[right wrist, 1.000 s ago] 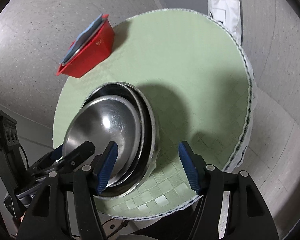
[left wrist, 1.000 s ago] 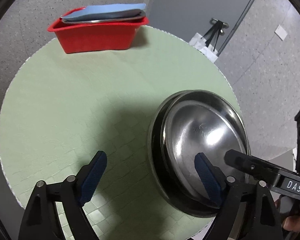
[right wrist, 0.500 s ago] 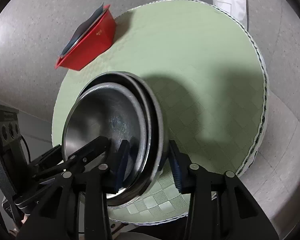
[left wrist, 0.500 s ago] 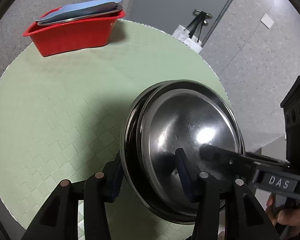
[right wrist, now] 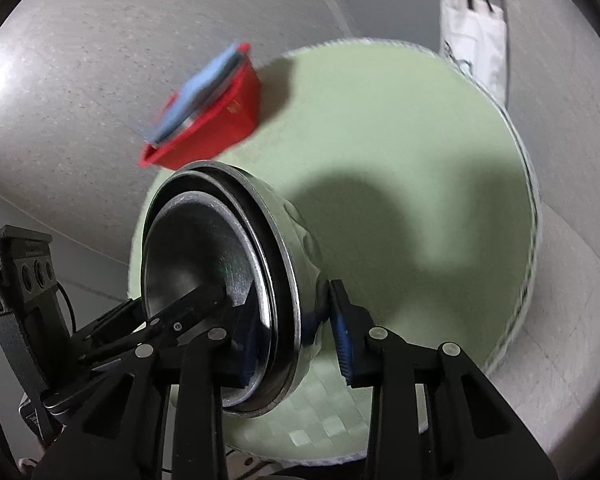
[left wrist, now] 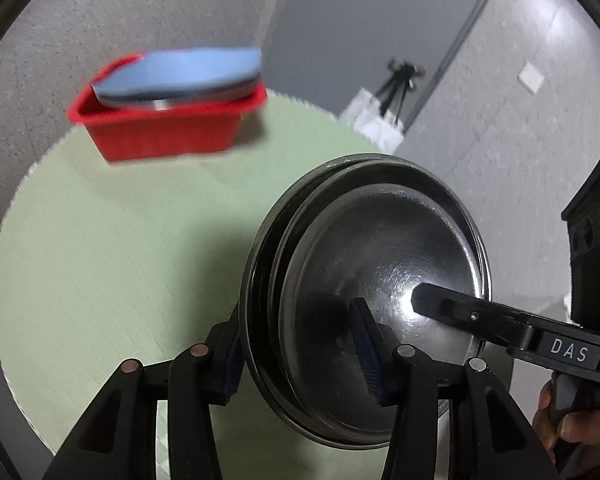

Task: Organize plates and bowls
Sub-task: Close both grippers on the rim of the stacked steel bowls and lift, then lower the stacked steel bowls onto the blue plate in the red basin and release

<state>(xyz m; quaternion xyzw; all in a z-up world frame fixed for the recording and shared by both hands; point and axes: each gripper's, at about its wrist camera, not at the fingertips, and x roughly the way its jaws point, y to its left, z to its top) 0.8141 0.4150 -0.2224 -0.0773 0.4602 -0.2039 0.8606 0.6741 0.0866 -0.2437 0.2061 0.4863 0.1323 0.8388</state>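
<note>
A nested stack of steel bowls (left wrist: pixel 380 264) is held tilted above the round green table (left wrist: pixel 100 248). My left gripper (left wrist: pixel 300 352) is shut on the stack's near rim, one pad inside and one outside. My right gripper (right wrist: pixel 296 332) is shut on the opposite rim of the same stack (right wrist: pixel 204 264); its finger reaches into the bowl in the left wrist view (left wrist: pixel 452 312). A red bin (left wrist: pixel 164 132) at the table's far side holds a blue plate (left wrist: pixel 180 72) over a steel one.
A white bag (right wrist: pixel 472 36) and a tripod (left wrist: pixel 400 76) stand on the floor beyond the table. The table edge (right wrist: pixel 528 240) runs close on the right. The view of the bin is blurred.
Both grippers closed on the bowl stack's rim from open a second ago, and the stack has risen and tilted off the table towards the red bin.
</note>
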